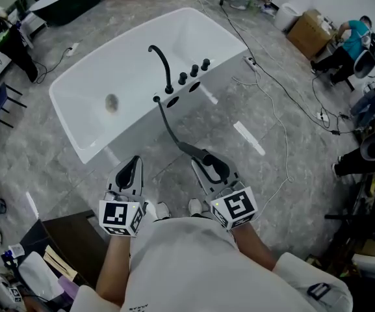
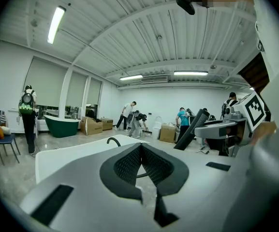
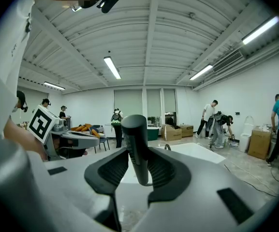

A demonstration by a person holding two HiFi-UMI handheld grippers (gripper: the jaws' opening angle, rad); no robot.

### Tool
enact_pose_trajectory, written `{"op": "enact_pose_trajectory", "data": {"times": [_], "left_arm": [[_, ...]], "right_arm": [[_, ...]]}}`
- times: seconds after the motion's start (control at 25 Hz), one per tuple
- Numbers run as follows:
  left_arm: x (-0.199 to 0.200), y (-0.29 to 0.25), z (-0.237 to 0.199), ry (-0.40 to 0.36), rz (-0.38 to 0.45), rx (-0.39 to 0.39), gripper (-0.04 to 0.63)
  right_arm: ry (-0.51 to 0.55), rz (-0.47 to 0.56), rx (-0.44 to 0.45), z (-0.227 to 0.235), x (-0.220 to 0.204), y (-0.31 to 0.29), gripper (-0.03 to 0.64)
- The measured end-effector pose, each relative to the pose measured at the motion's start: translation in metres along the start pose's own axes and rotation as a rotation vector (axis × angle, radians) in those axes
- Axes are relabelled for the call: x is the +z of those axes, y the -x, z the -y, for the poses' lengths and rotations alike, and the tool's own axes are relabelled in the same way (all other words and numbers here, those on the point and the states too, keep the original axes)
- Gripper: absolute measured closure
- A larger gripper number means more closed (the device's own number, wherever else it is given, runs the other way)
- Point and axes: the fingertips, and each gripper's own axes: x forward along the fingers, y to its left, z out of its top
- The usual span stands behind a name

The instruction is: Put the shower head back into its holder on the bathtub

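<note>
A white bathtub (image 1: 83,142) stands ahead of me, with a black faucet (image 1: 162,64) and three black knobs (image 1: 193,70) on its near rim. From those fittings a black hose (image 1: 168,126) runs down to the black shower head (image 1: 208,159). My right gripper (image 1: 210,168) is shut on that shower head's handle (image 3: 137,149), which stands upright between the pads. The left gripper (image 1: 132,169) hangs beside it, short of the tub, and is shut with nothing in it (image 2: 140,151). In the left gripper view, the shower head (image 2: 192,129) shows at the right.
Cables and a power strip (image 1: 251,62) lie on the floor right of the tub, and a white strip (image 1: 249,138) nearer me. A dark cabinet (image 1: 70,233) stands at lower left and cardboard boxes (image 1: 307,34) at upper right. People work at the room's edges.
</note>
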Motion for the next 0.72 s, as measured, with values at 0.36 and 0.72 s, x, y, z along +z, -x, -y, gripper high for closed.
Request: {"op": "enact_pose_trajectory", "data": {"times": [0.36, 0.72], "left_arm": [[-0.003, 0.008, -0.014, -0.002, 0.004, -0.021, 0.583], [-0.014, 0.01, -0.036, 0.012, 0.0, -0.035, 0.583]], "right_arm": [[0.005, 0.014, -0.045, -0.003, 0.009, -0.007, 0.483], [0.016, 0.021, -0.093, -0.013, 0.015, -0.019, 0.486]]}}
